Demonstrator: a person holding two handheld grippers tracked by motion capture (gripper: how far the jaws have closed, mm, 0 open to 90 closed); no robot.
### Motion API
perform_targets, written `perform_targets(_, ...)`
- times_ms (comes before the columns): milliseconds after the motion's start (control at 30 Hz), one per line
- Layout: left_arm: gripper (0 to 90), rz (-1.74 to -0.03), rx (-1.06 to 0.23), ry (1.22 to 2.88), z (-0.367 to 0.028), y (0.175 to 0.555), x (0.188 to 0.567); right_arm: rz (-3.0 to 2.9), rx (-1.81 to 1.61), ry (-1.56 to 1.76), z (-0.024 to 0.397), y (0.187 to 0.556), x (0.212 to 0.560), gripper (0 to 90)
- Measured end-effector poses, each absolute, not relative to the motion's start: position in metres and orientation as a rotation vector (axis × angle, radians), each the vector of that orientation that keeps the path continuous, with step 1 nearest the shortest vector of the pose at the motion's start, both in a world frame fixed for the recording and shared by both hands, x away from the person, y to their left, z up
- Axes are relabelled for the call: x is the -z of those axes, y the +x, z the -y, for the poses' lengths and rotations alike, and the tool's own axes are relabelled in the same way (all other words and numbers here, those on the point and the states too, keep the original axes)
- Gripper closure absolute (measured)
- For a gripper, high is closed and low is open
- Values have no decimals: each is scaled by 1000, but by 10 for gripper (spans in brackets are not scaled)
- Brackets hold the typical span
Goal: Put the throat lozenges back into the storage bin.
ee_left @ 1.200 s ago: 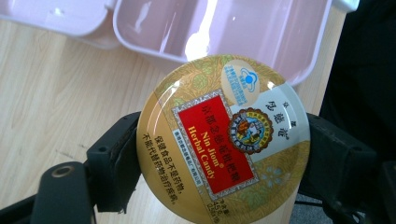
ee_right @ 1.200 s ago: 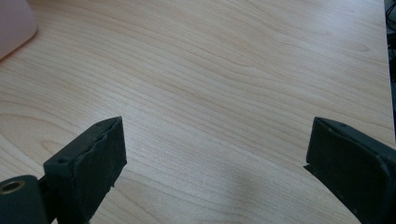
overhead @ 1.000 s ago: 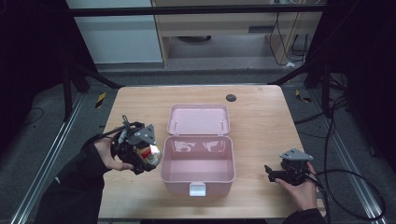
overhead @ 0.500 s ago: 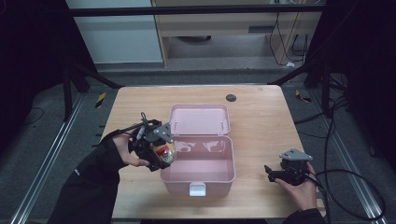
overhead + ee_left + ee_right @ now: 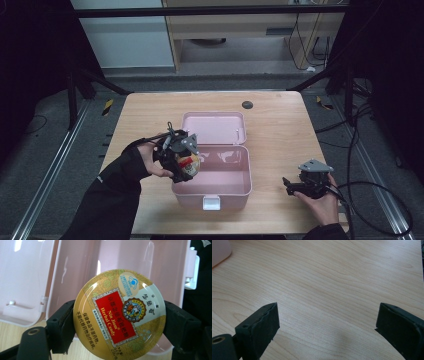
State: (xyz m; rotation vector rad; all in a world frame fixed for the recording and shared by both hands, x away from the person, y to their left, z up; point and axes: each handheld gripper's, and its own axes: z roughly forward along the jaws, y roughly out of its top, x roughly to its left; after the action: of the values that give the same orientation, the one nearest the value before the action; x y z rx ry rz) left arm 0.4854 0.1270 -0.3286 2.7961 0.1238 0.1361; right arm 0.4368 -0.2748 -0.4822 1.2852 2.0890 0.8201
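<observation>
The left tongs [image 5: 120,330] are pinching a round herbal candy tin [image 5: 119,318] by its rim over the open pink box's [image 5: 212,187] left wall; it risks slipping or clipping the wall. The right tongs [image 5: 328,332] are resting spread over bare worktop [image 5: 332,277].

A small dark disc [image 5: 247,105] lies on the wooden table [image 5: 280,125].

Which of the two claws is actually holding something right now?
The left claw, at the pink plastic box's left edge: its pads clamp a round gold candy tin with a red label. The right claw stands open over bare wooden table.
</observation>
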Motion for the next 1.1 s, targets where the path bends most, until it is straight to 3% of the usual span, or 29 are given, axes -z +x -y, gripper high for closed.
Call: perform_targets(1100, 195, -131, -50, 2835, -123, 494, 384, -2112, -794, 1271, 273, 438, 485, 45)
